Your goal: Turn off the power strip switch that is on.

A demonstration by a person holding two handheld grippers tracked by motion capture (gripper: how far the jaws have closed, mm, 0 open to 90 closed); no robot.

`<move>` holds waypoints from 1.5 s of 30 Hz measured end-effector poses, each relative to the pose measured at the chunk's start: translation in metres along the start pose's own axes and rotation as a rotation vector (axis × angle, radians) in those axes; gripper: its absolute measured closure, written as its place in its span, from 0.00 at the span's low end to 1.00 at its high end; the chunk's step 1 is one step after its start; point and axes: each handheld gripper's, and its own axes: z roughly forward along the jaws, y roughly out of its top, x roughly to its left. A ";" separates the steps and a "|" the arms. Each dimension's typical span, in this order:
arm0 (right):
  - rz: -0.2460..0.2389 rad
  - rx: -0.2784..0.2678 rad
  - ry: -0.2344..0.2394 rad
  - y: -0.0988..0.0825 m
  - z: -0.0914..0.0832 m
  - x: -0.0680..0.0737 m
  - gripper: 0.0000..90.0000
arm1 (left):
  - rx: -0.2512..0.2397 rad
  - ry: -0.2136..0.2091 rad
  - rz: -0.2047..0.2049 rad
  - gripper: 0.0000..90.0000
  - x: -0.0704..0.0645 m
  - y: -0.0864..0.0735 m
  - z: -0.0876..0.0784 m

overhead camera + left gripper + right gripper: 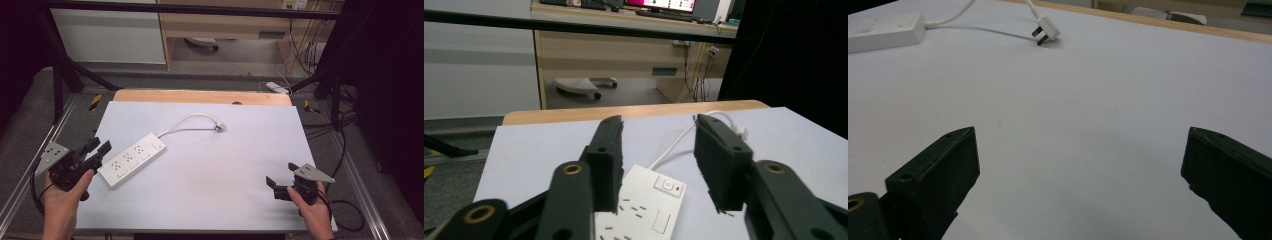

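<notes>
Power strip (132, 159) beside left claw (98, 148)

A white power strip (132, 159) lies left of centre in the high view, on a pale sheet (220, 200). Its cable (187, 121) curves toward the upper middle and ends in a plug (219, 126). A wooden desk (220, 25) stands at top centre.

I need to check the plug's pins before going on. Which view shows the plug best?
The right gripper view: the plug lies close, its pins visible. The high view shows it small, at the cord's end. The left gripper view shows a little of it behind a jaw.
</notes>
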 end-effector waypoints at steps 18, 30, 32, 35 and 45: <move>0.001 0.004 -0.001 0.000 0.002 -0.001 0.03 | 0.043 0.024 0.008 0.88 0.013 -0.011 0.003; -0.006 0.010 0.001 0.000 0.002 0.000 0.03 | 0.111 0.035 0.004 0.96 0.016 -0.019 0.007; -0.003 0.008 0.002 0.000 0.003 0.000 0.03 | 0.122 0.034 0.005 0.97 0.017 -0.020 0.007; -0.004 0.011 0.002 0.000 0.004 -0.001 0.03 | 0.132 0.032 0.002 0.99 0.017 -0.022 0.008; -0.006 0.015 0.002 0.000 0.004 0.000 0.03 | 0.177 0.034 0.001 1.00 0.019 -0.029 0.012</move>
